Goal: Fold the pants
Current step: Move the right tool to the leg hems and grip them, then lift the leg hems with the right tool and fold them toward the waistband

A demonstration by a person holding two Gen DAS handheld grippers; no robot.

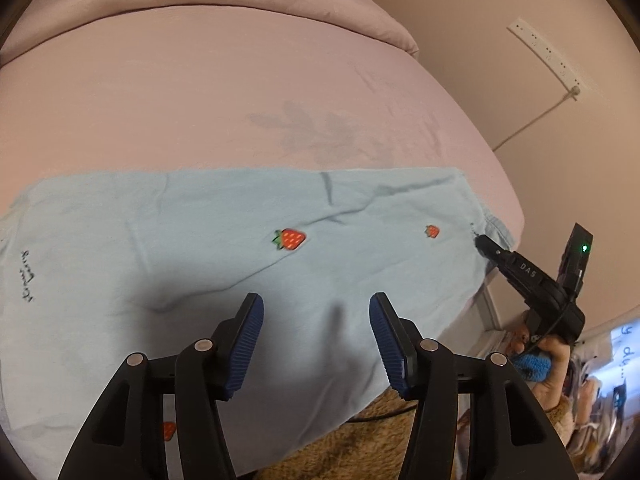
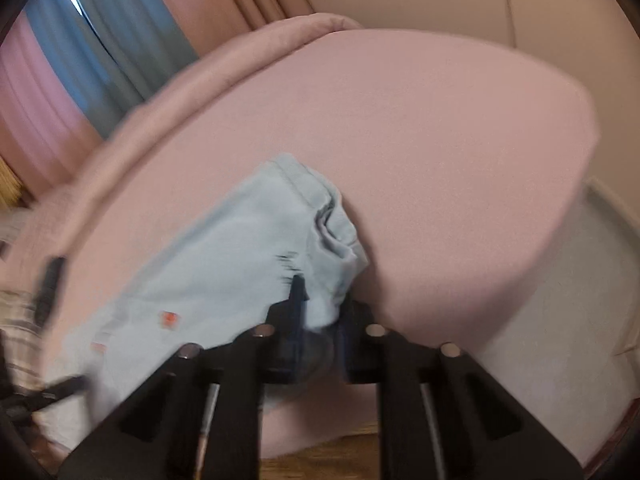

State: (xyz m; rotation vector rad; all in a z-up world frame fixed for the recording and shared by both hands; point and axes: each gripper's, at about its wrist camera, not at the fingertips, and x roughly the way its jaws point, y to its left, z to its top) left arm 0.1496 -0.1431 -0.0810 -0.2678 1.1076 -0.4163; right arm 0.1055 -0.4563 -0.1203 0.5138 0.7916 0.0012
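Pink bed (image 1: 208, 92) carries pale-blue pants (image 1: 208, 240); left gripper (image 1: 316, 320) hovers spread, right gripper (image 2: 320, 312) apparently pinches their edge.

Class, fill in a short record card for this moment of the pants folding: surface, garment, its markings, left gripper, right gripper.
surface: pink bed
garment: light blue pants lying flat across the bed, near edge hanging over the side
markings: strawberry patches, dark lettering at one end
left gripper: jaws apart above the cloth, nothing between them
right gripper: closed on the bunched end of the pants; picture blurred
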